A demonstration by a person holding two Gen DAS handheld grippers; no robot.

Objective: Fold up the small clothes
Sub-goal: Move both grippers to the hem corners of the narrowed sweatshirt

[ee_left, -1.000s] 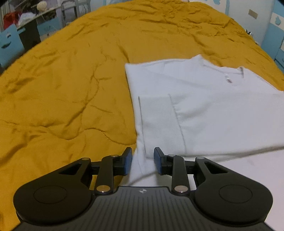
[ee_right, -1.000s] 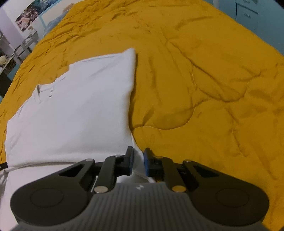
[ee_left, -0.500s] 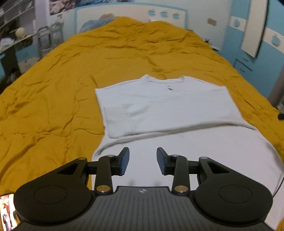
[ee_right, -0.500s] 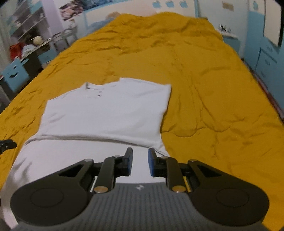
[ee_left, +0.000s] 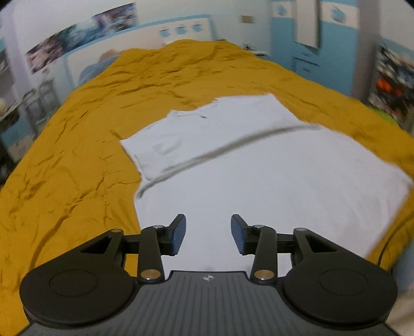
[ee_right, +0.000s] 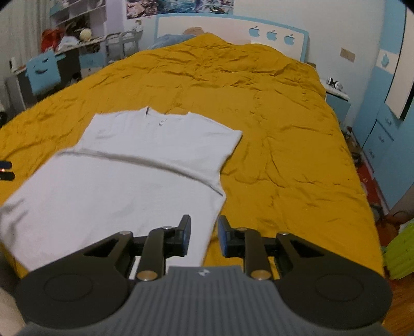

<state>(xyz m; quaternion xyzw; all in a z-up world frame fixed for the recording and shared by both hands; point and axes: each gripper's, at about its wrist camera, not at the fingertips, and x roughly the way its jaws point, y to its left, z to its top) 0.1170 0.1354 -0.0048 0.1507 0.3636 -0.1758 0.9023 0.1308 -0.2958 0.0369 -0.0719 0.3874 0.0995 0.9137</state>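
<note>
Partly folded white cotton t-shirt lies lengthwise ahead on the mustard quilted bed, left gripper wide over it, right gripper narrower at its side edge, both empty.

shirt flat on bedspread | collar toward headboard | desk left of bed

Bedroom: large bed under a rumpled mustard-yellow quilt, white headboard edged in blue with three blue apple shapes, blue cabinets along the right wall, posters above, cluttered desk and blue chair at left.
</note>
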